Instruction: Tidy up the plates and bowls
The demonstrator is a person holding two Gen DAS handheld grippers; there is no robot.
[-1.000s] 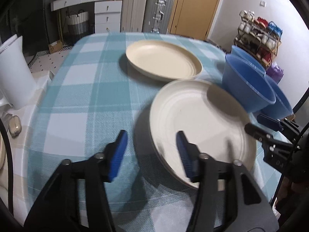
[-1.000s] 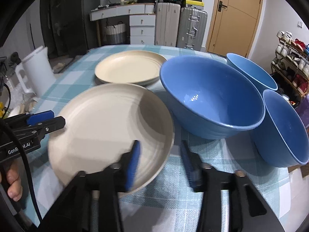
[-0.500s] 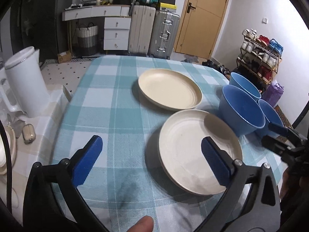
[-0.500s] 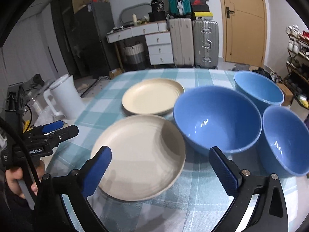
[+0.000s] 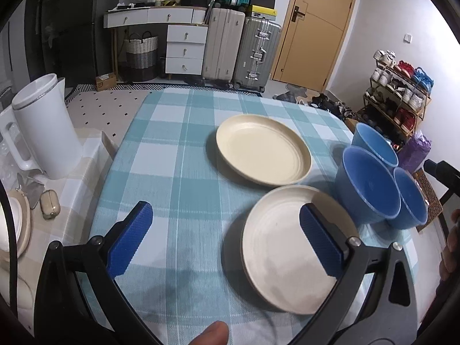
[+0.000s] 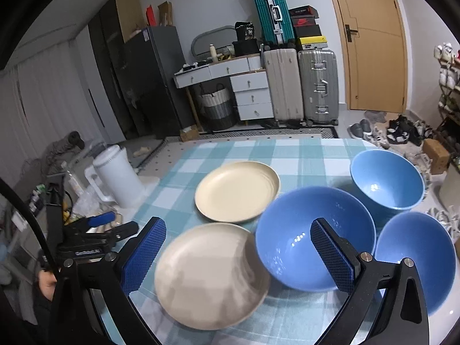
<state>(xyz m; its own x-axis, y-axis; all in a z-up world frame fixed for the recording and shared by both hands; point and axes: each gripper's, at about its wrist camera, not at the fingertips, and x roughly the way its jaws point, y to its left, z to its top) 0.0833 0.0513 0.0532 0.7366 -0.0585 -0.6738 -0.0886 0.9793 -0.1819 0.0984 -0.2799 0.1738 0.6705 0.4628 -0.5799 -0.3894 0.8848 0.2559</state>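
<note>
Both the left claw and right claw were held wide, empty. The round cream plate at lower centre would best be gripped by its rim and stacked onto the second cream plate beside three blue bowls.

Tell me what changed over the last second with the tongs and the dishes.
Both tongs opened wide and pulled up and back from the table: the left tongs and right tongs had been nearly closed low at the near plate's rim and now hang open above it, holding nothing. The far plate, the three blue bowls and the white kettle kept their places.
</note>
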